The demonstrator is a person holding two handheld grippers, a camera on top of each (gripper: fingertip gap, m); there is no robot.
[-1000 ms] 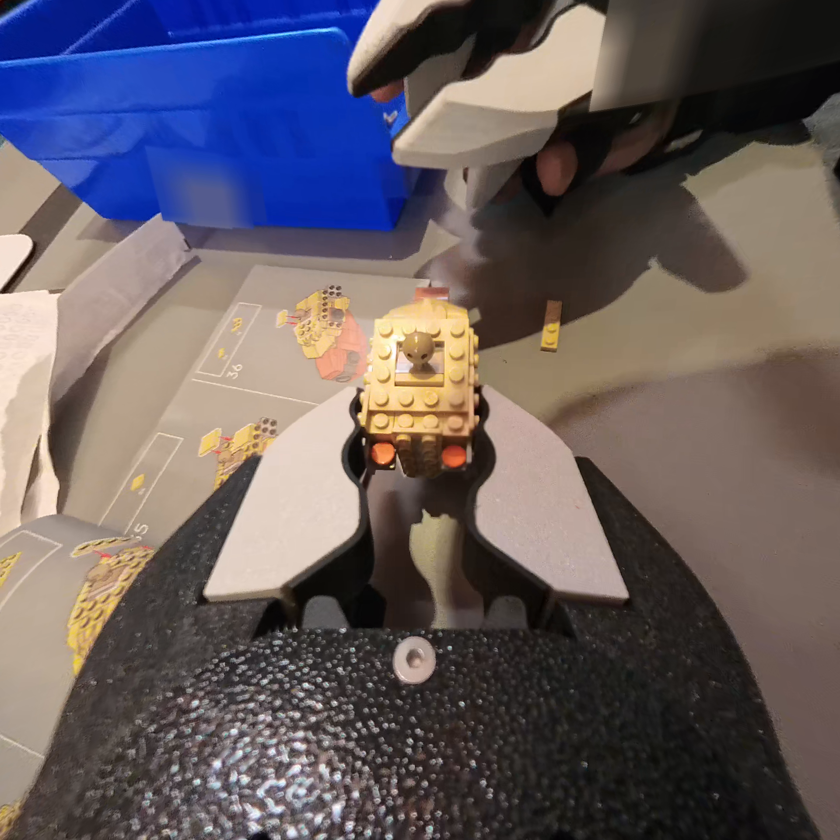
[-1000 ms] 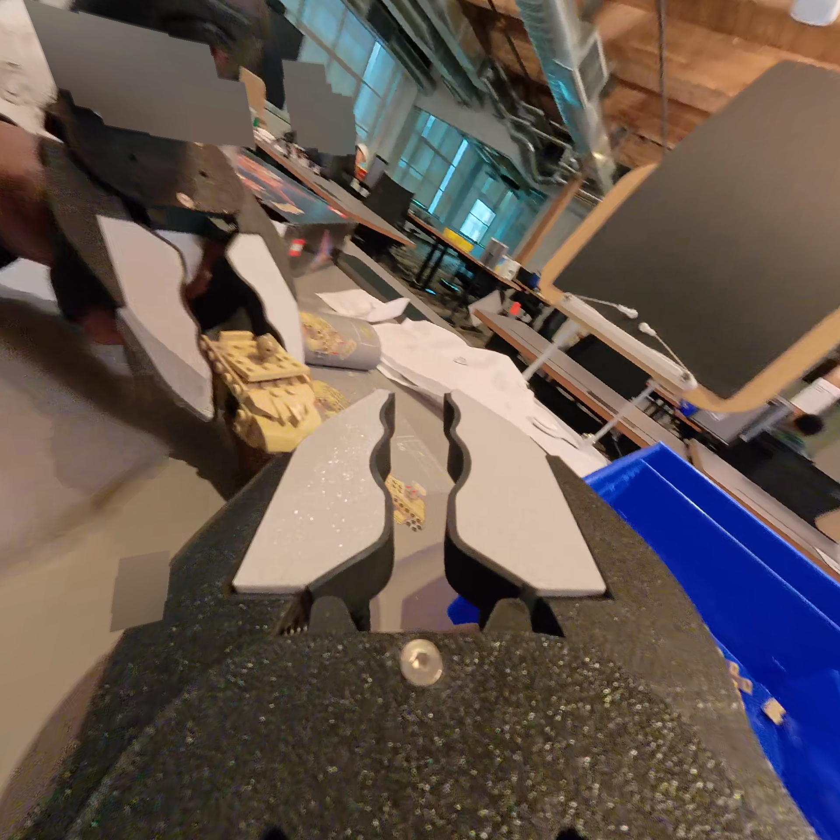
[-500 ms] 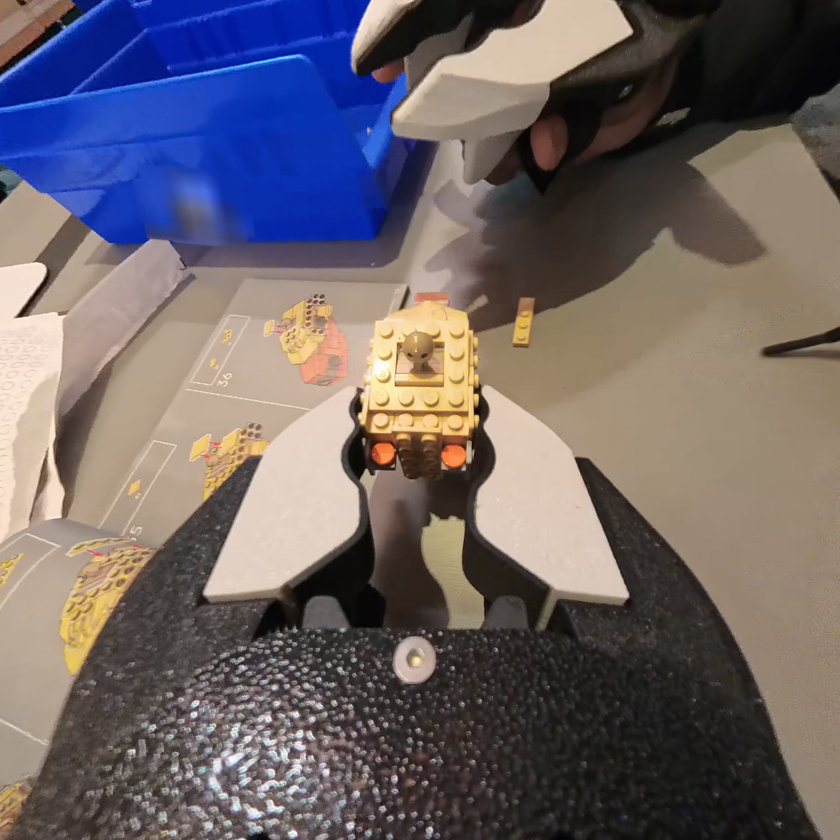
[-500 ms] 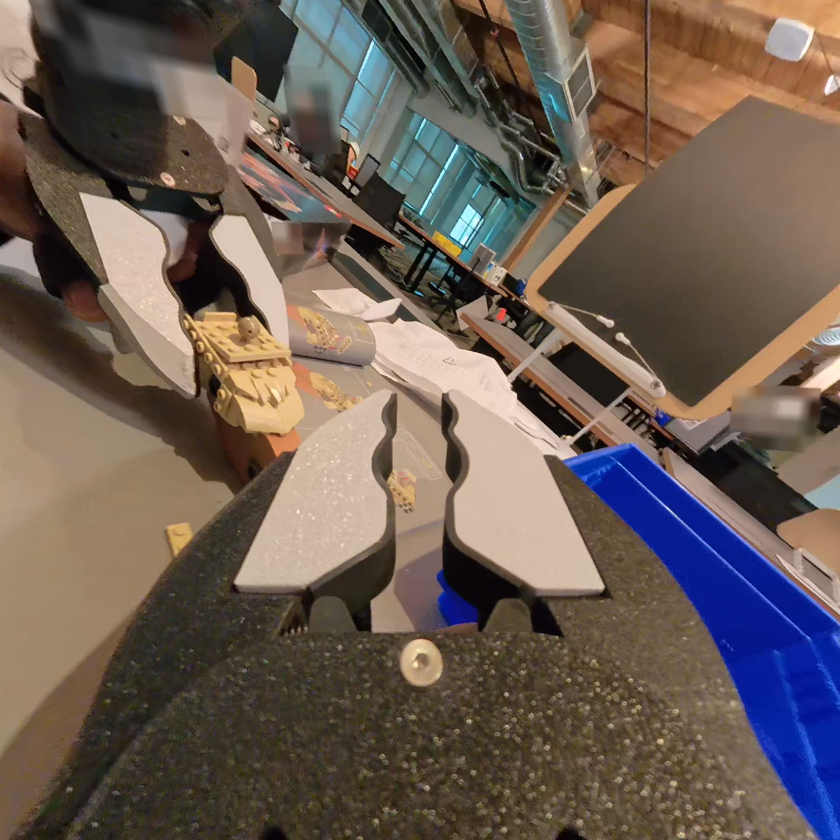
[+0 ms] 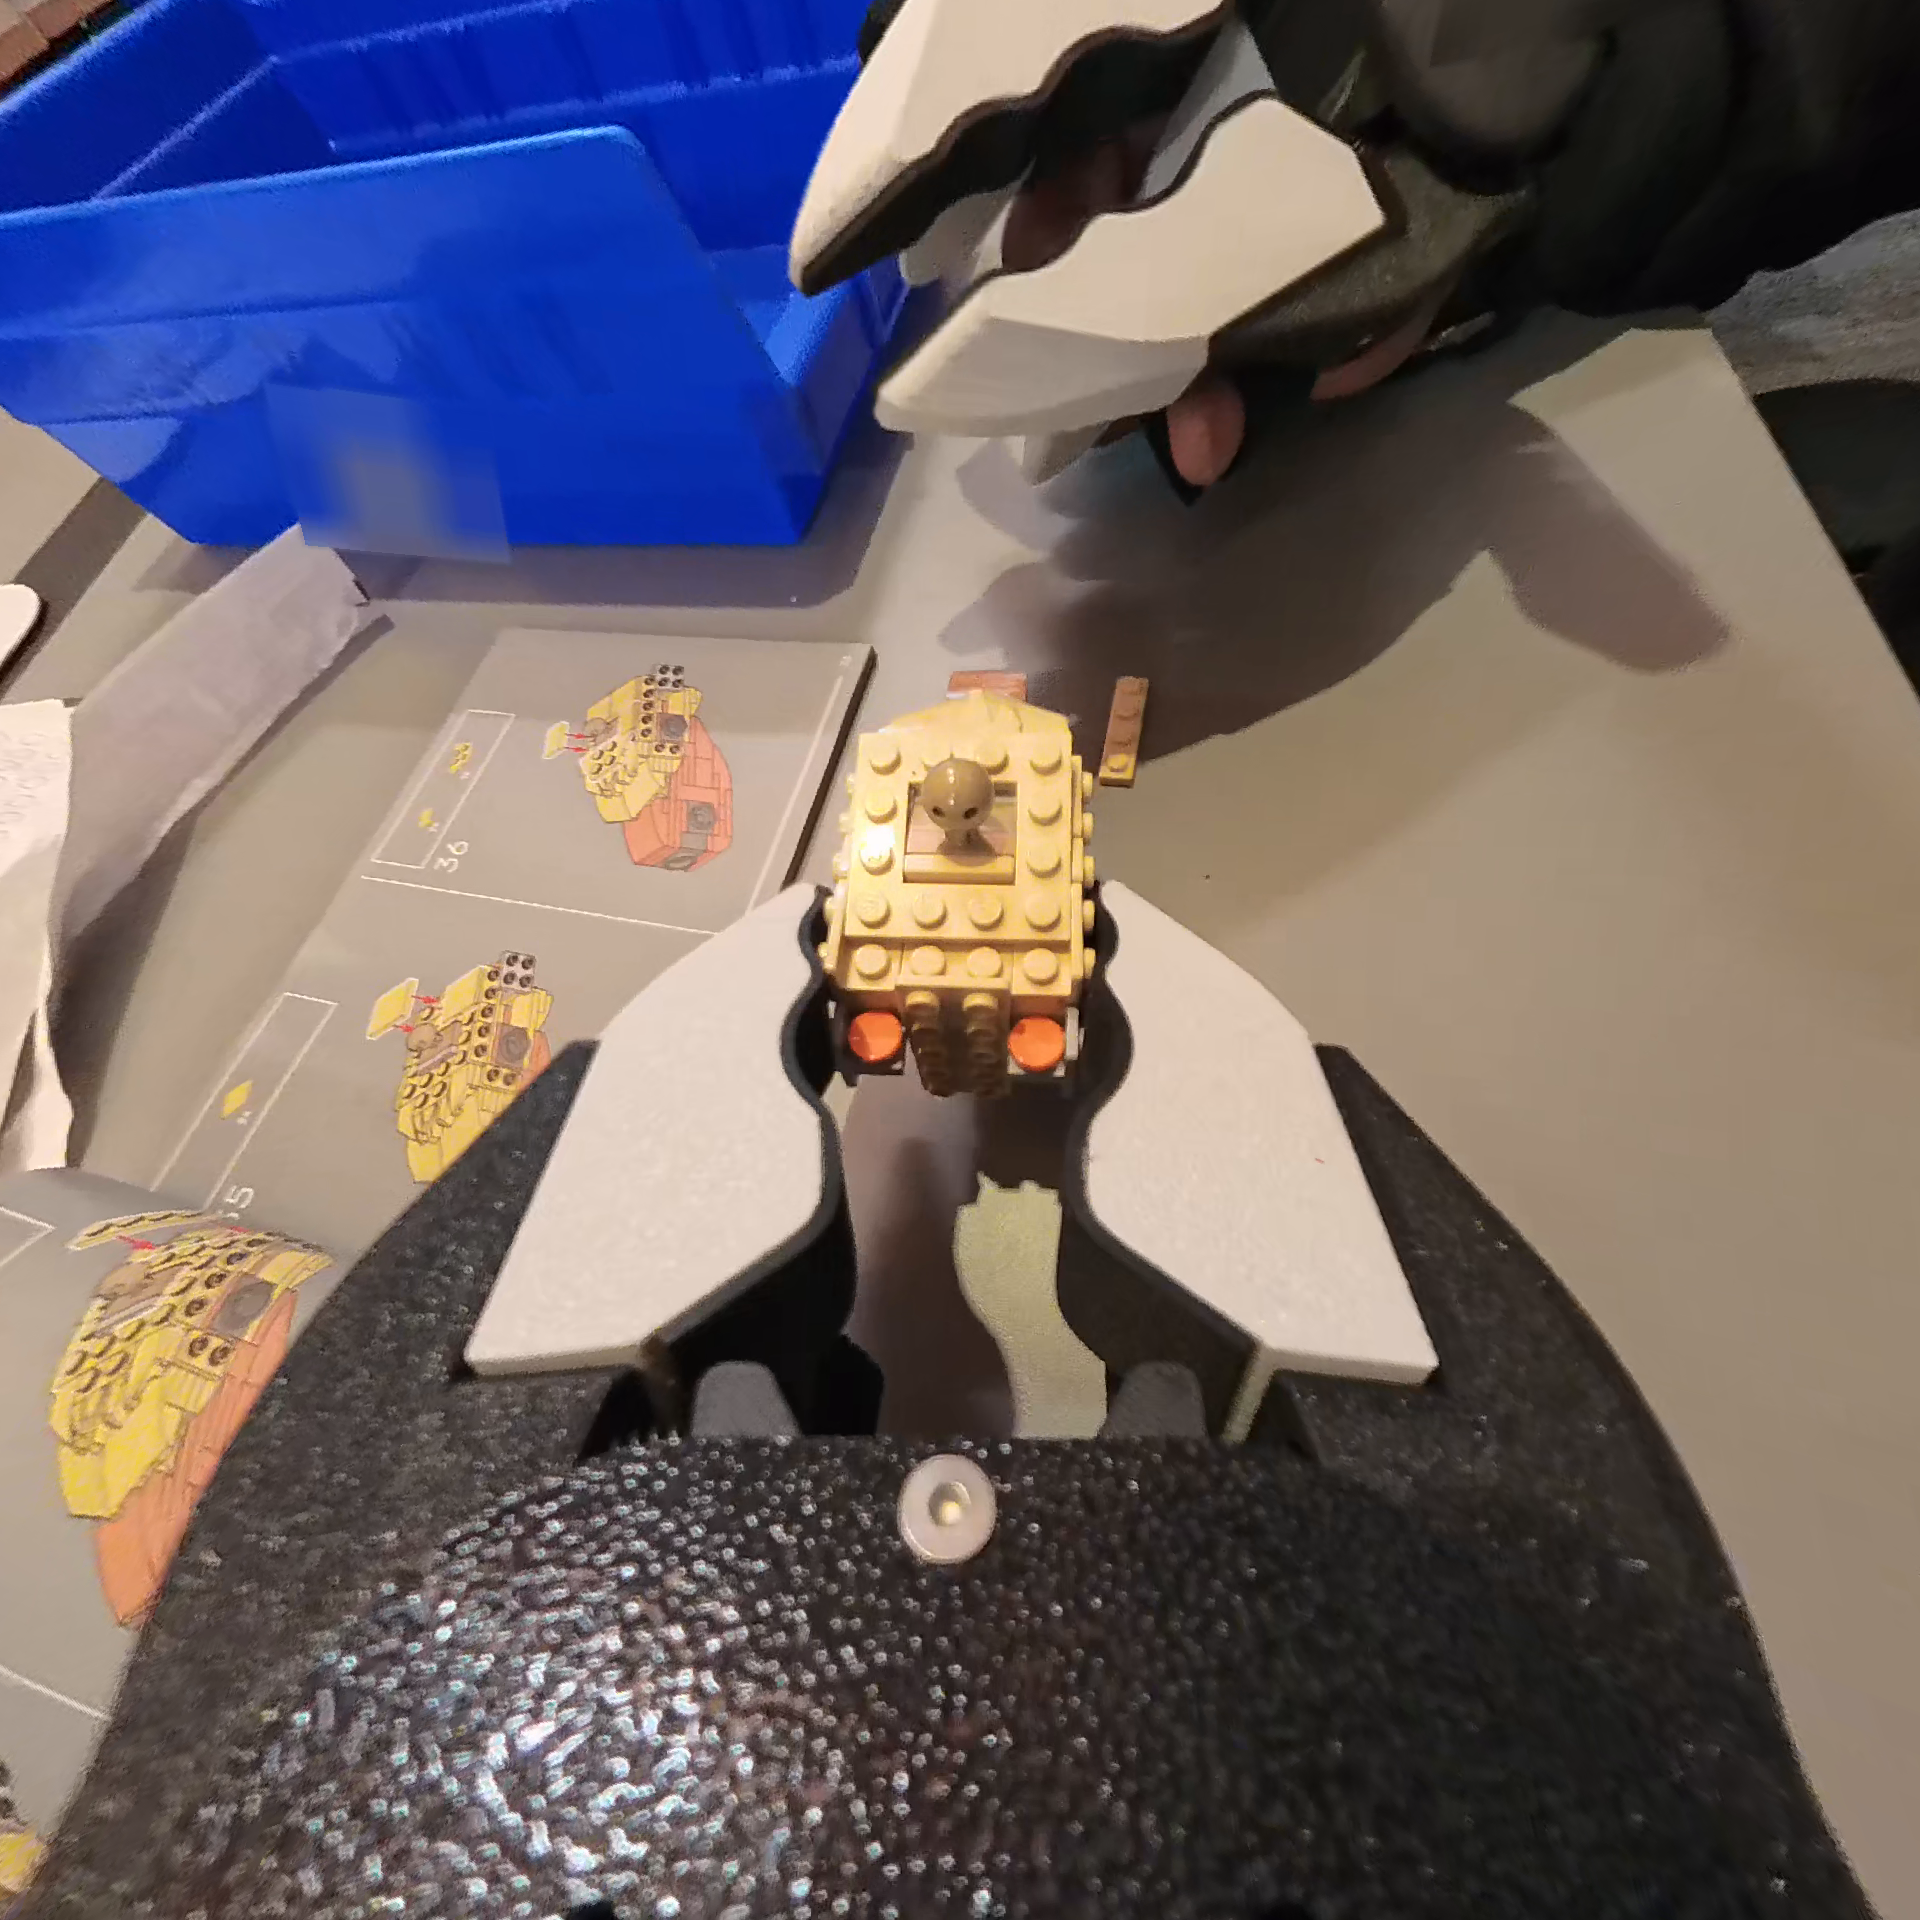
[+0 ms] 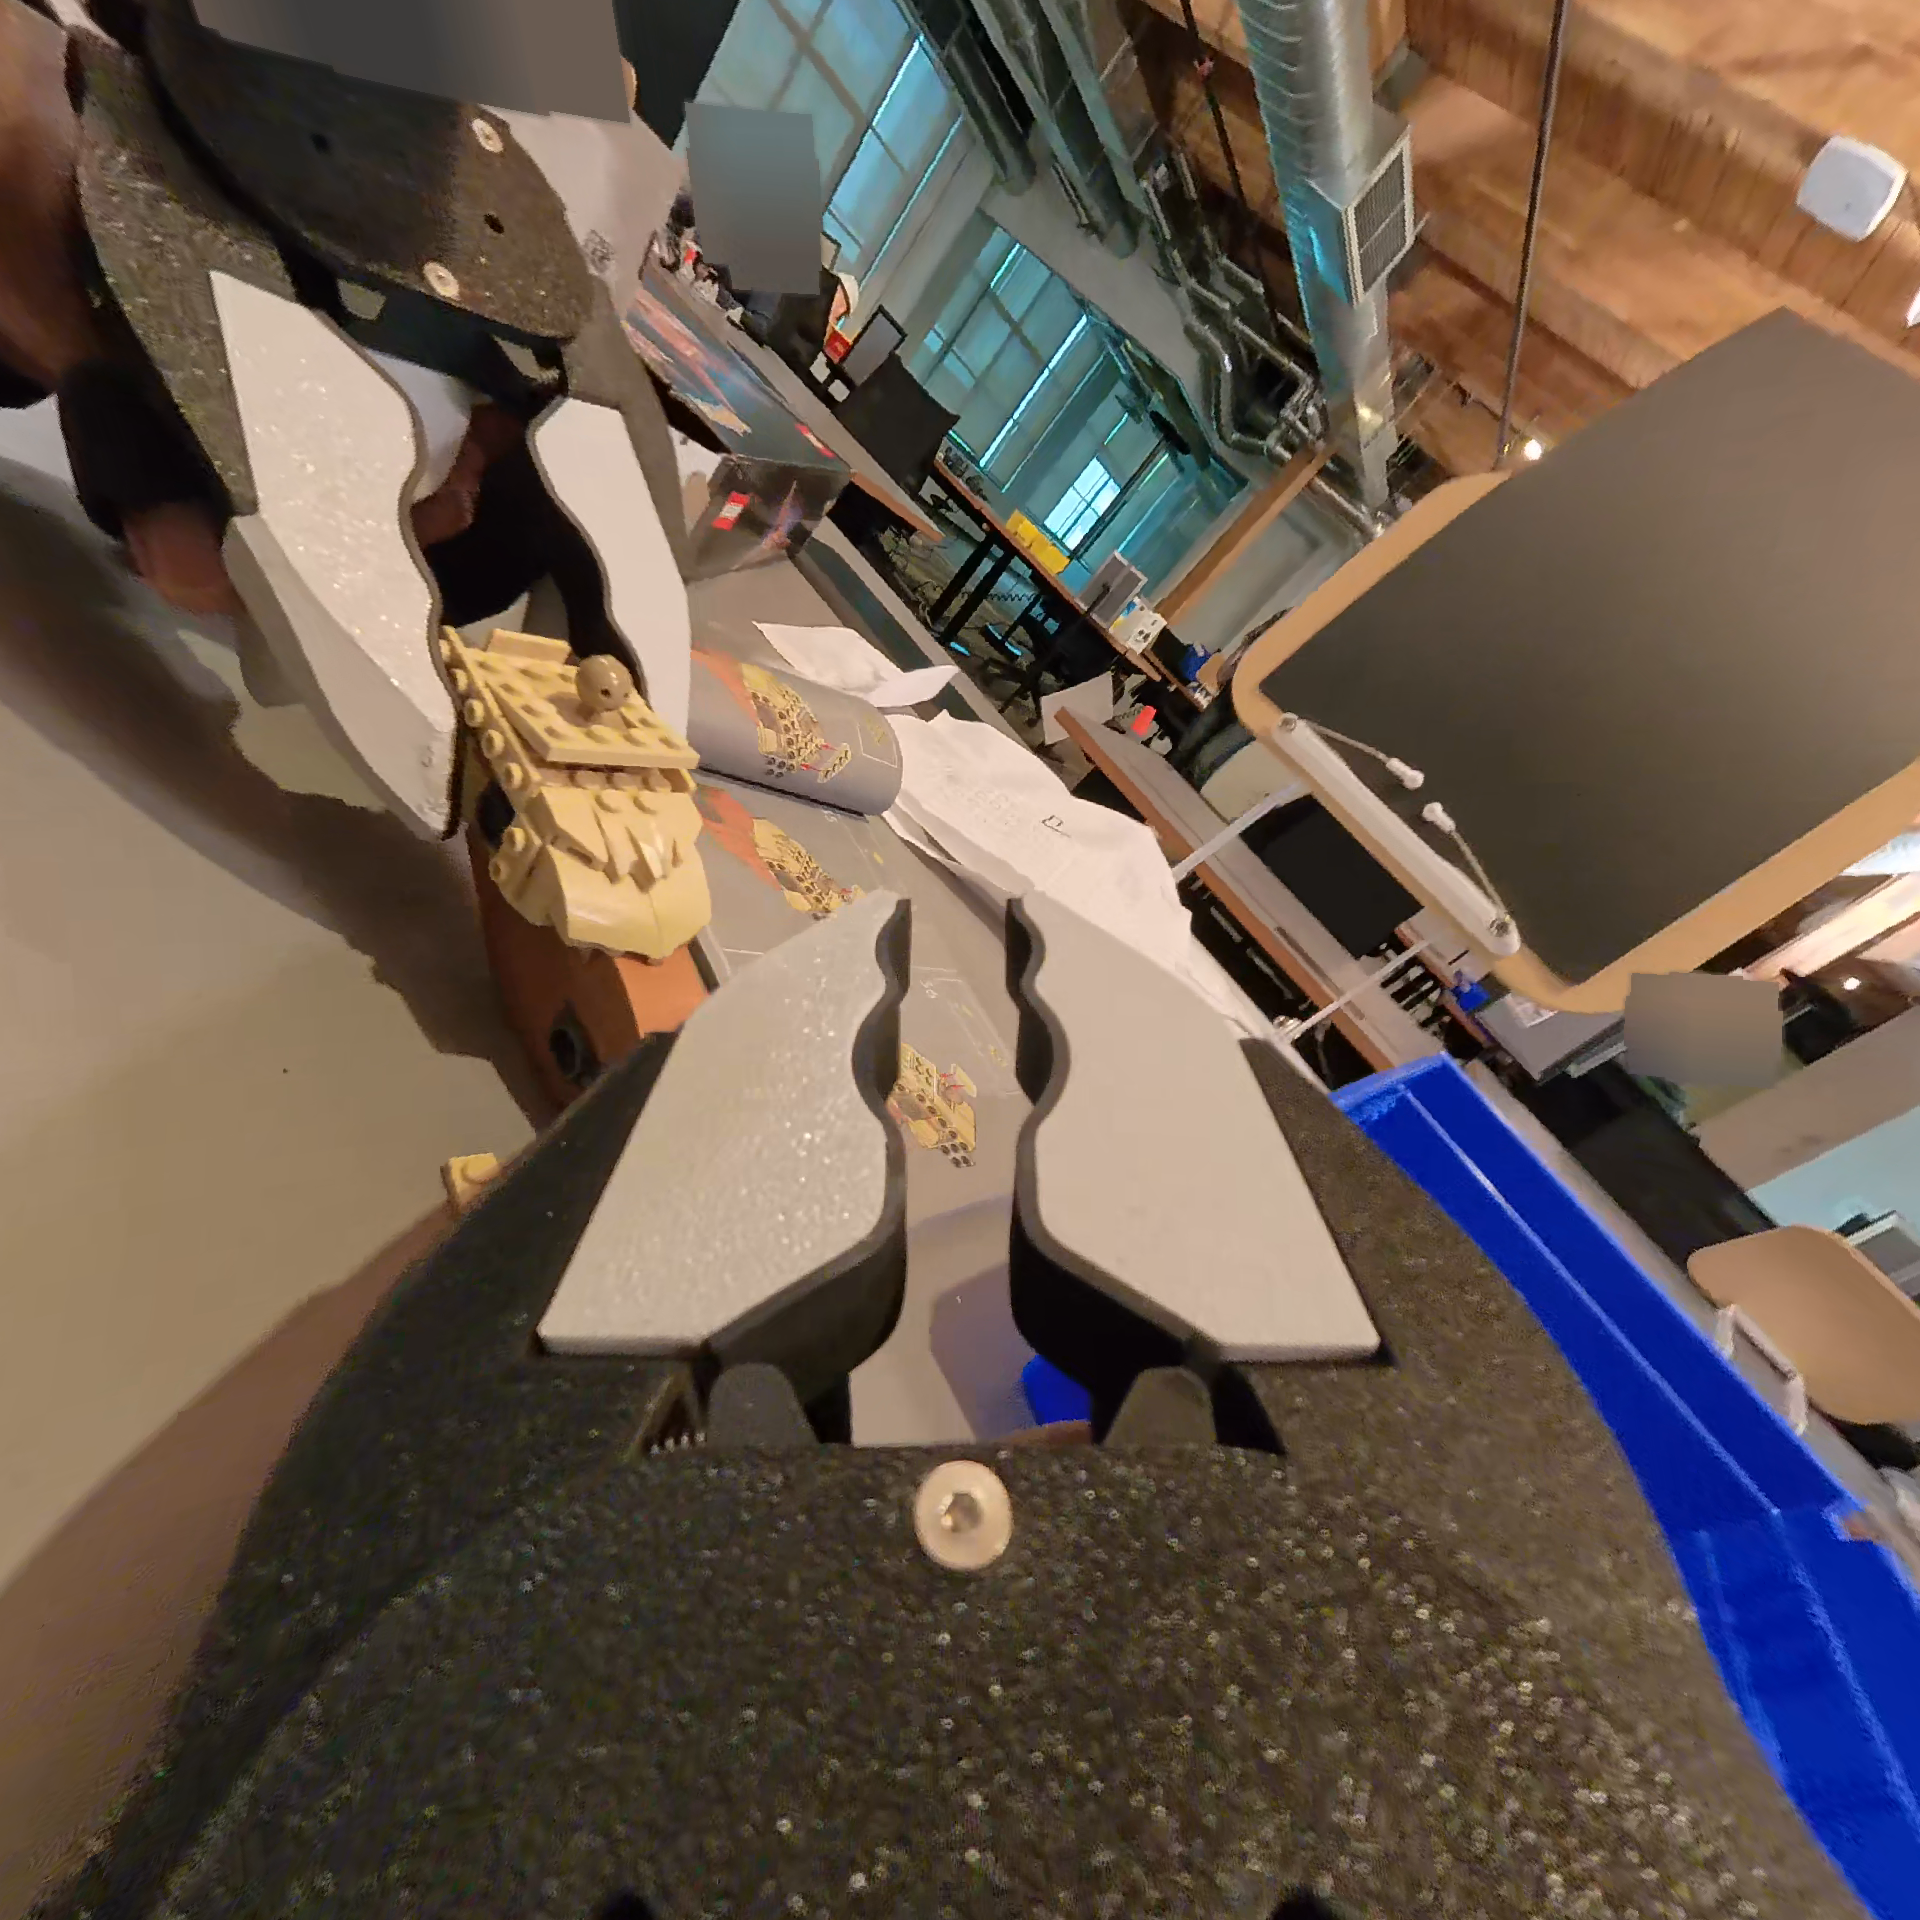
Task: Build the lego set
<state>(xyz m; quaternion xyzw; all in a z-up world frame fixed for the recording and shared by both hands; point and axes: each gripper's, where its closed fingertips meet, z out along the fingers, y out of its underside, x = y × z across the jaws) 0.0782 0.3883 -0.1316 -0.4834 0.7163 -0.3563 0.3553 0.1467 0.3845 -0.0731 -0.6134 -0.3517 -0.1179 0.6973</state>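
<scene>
My left gripper (image 5: 961, 935) clamps the tan lego model (image 5: 966, 883) between its fingertips, above the grey table (image 5: 1455, 935). My right gripper (image 6: 951, 925) hangs beside it, jaws narrowly parted, empty.

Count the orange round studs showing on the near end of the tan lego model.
2. One orange stud sits at the lower left of the tan lego model, the other at the lower right, flanking its tan centre column. The far end may hide more.
</scene>
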